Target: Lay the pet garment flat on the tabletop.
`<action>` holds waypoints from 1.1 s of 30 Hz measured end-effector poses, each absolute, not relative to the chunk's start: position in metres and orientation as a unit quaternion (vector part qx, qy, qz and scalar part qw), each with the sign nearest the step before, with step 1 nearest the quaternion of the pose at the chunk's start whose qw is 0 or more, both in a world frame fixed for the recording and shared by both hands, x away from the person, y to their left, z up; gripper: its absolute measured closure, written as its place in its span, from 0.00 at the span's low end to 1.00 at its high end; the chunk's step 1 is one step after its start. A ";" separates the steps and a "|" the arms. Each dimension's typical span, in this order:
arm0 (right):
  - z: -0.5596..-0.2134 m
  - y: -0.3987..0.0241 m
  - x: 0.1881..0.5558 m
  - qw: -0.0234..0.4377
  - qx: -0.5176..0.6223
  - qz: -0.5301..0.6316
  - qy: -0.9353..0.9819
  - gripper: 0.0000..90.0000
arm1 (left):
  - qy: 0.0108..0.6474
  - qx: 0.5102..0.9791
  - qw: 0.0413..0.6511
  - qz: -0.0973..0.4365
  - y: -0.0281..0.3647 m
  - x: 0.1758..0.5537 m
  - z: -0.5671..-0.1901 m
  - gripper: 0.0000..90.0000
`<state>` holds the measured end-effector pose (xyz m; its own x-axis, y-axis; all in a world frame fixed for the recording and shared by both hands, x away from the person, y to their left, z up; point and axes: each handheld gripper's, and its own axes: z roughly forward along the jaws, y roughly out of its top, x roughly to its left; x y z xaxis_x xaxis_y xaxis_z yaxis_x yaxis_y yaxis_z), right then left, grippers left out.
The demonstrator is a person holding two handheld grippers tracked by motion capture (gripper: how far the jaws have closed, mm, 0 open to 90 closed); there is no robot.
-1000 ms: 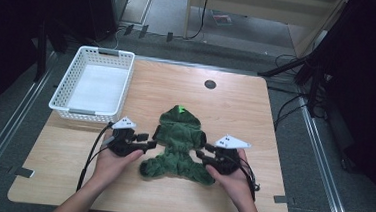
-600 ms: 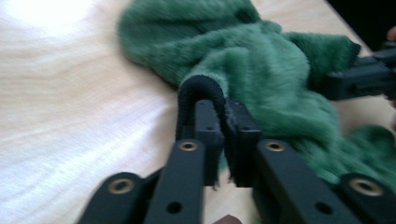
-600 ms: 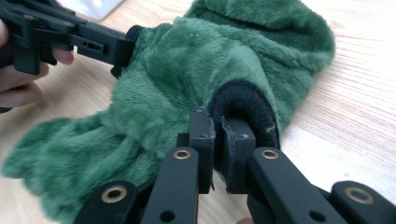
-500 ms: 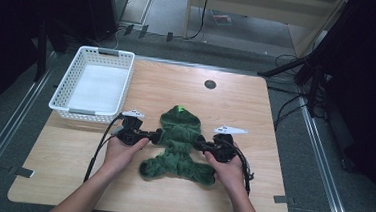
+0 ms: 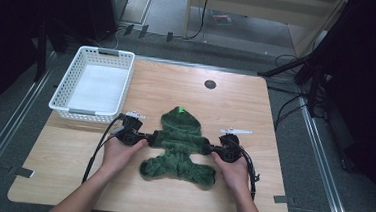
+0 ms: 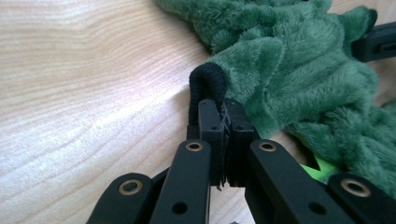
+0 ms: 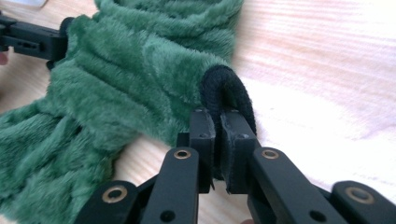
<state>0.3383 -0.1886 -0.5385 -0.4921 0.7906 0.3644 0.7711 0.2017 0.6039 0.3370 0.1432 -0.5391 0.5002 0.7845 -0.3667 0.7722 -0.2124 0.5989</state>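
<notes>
A fuzzy green garment with a hood lies flat on the wooden table, its sleeves spread to both sides. My left gripper is shut on the black cuff of its left sleeve, and the left gripper view has the jaws pinching that cuff. My right gripper is shut on the other black cuff. Its jaws have just been closing, then eased a little, with the cuff pinched between them. Both grippers point inward at the garment from opposite sides.
A white slatted basket stands at the table's far left corner. A black round grommet sits in the tabletop beyond the hood. Cables trail from both grippers toward the front edge. Dark stands and floor cables surround the table.
Both grippers moved inward to the sleeve ends and shut on the cuffs. The sleeves are now drawn out sideways and the garment lies wider.
</notes>
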 end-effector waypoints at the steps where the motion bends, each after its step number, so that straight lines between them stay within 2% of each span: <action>1: -0.538 -0.188 0.339 0.017 0.505 0.381 0.774 0.88 | 0.499 0.779 0.381 0.010 0.143 0.337 -0.539 0.99; 4: -0.533 -0.189 0.338 0.032 0.501 0.396 0.769 0.68 | 0.494 0.777 0.391 0.007 0.144 0.337 -0.539 0.97; 5: -0.523 -0.191 0.337 0.058 0.498 0.405 0.764 0.60 | 0.494 0.776 0.393 0.007 0.144 0.337 -0.540 0.96; 9: -0.503 -0.192 0.345 0.072 0.497 0.450 0.738 0.61 | 0.490 0.776 0.398 0.007 0.143 0.337 -0.542 0.95; 11: -0.488 -0.173 0.363 0.079 0.481 0.464 0.739 0.66 | 0.490 0.774 0.401 0.010 0.142 0.337 -0.543 0.94; 14: -0.485 -0.154 0.378 0.076 0.478 0.462 0.743 0.71 | 0.490 0.773 0.402 0.011 0.141 0.337 -0.544 0.94; 15: -0.487 -0.134 0.396 0.067 0.475 0.456 0.750 0.74 | 0.491 0.772 0.403 0.012 0.141 0.336 -0.544 0.94; 17: -0.490 -0.123 0.403 0.064 0.474 0.449 0.755 0.74 | 0.492 0.772 0.403 0.012 0.141 0.336 -0.544 0.94; 18: -0.497 -0.103 0.416 0.060 0.471 0.425 0.771 0.74 | 0.493 0.771 0.404 0.012 0.141 0.336 -0.544 0.94; 21: -0.514 -0.083 0.430 0.078 0.468 0.365 0.801 0.74 | 0.495 0.769 0.404 0.010 0.144 0.336 -0.544 0.94; 26: -0.531 -0.087 0.439 0.089 0.472 0.342 0.807 0.73 | 0.500 0.766 0.404 0.013 0.150 0.337 -0.545 0.94; 28: -0.531 -0.092 0.443 0.122 0.479 0.333 0.803 0.74 | 0.503 0.763 0.406 0.013 0.151 0.337 -0.545 0.94; 33: -0.533 -0.091 0.449 0.150 0.484 0.329 0.797 0.74 | 0.513 0.755 0.408 0.019 0.150 0.340 -0.545 0.94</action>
